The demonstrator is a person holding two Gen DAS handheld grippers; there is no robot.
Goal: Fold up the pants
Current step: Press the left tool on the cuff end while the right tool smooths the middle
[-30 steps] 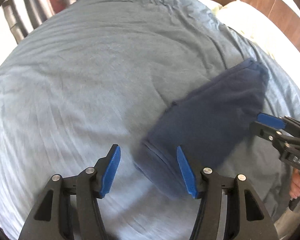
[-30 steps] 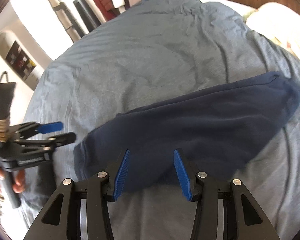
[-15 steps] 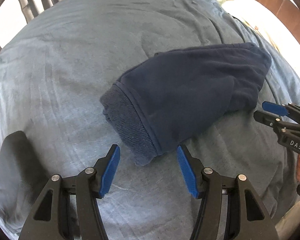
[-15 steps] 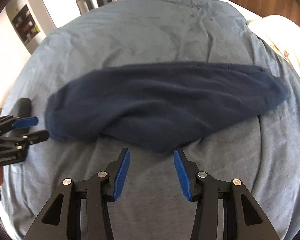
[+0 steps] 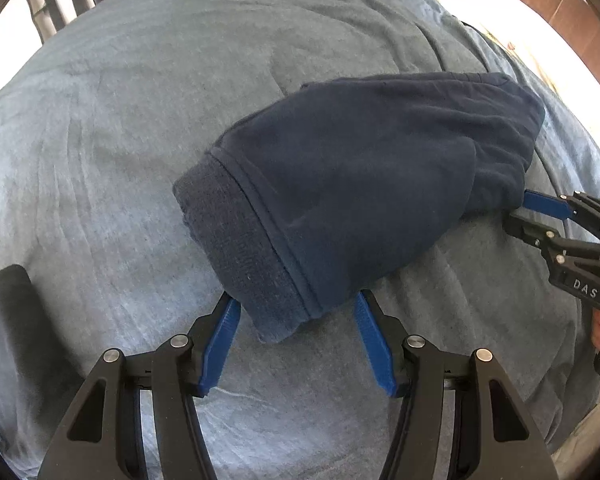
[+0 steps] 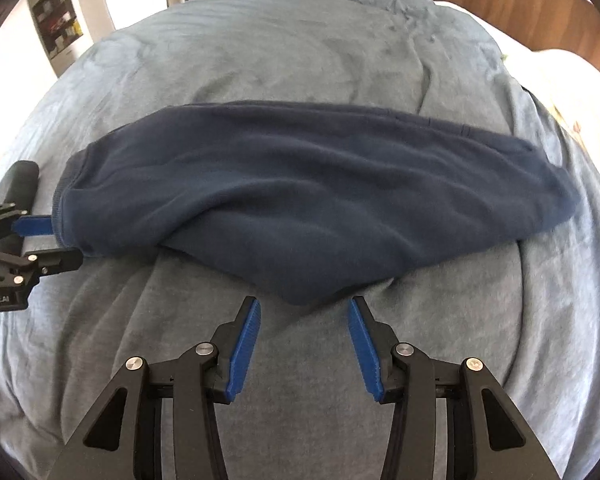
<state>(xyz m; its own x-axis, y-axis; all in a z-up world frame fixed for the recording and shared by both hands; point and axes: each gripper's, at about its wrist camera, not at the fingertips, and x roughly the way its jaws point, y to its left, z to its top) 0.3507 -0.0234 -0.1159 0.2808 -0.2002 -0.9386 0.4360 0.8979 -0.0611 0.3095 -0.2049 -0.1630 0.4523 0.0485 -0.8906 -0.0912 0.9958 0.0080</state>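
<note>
As we look along the left gripper (image 5: 296, 336), its blue fingers (image 5: 220, 340) stand wide apart, straddling the ribbed waistband (image 5: 240, 252) of dark navy pants (image 5: 360, 184) lying folded lengthwise on a bed's blue-grey blanket (image 5: 140, 100). At far right, the right gripper (image 5: 540, 216) meets the pants' edge, spread wide. From the right wrist, we see our right gripper (image 6: 302, 332) wide, just short of the pants (image 6: 300, 184). The left gripper (image 6: 48, 240) straddles the waistband (image 6: 62, 204) at far left.
</note>
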